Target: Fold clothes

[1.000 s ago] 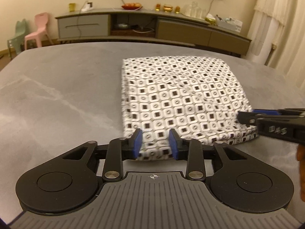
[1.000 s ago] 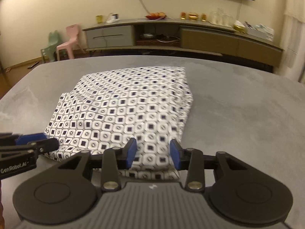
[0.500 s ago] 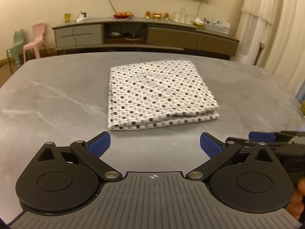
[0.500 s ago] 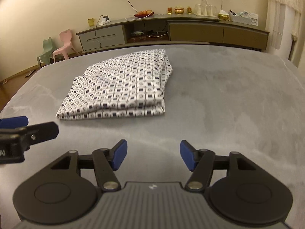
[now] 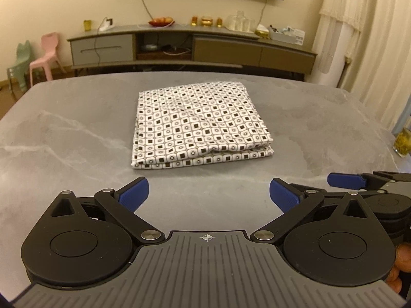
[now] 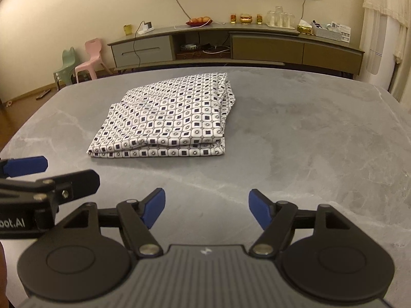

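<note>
Cloth [image 5: 199, 124] lies folded square on the table [image 5: 64, 133], both the left gripper [image 5: 209, 196] and right gripper [image 6: 206, 209] spread, empty, near; folding looks finished.

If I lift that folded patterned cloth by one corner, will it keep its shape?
Probably not. The folded black-and-white patterned cloth looks thin and soft, so it would likely droop and unfold. Its loose stacked layers along the near edge would probably slide apart. It seems light.

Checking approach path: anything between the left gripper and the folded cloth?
Nothing. In the left wrist view only bare grey table separates the open left gripper from the folded patterned cloth.
</note>
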A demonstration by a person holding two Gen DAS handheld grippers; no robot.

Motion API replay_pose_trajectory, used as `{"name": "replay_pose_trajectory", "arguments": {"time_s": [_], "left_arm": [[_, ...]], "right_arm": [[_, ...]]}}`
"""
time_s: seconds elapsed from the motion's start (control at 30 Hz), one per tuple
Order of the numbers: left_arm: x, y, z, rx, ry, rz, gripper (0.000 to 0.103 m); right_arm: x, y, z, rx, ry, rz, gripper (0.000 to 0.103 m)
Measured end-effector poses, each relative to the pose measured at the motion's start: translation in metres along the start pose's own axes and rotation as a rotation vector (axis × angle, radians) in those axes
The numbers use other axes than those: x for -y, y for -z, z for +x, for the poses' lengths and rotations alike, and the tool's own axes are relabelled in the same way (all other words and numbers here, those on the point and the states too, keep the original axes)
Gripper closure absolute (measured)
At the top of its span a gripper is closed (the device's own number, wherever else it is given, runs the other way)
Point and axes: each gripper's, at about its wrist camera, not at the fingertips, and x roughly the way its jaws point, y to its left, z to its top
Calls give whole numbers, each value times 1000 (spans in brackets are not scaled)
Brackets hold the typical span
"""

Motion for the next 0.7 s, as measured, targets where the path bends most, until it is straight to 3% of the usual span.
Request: {"name": "replay_pose_trajectory", "arguments": {"time_s": [0.27, 0.7], "left_arm": [[-7, -1, -3, 1, 32, -66, 10], [-2, 0, -6, 8, -12, -20, 10]], "right_arm": [[-7, -3, 7, -16, 7, -23, 30], [-7, -1, 10, -33, 11, -39, 29]]}}
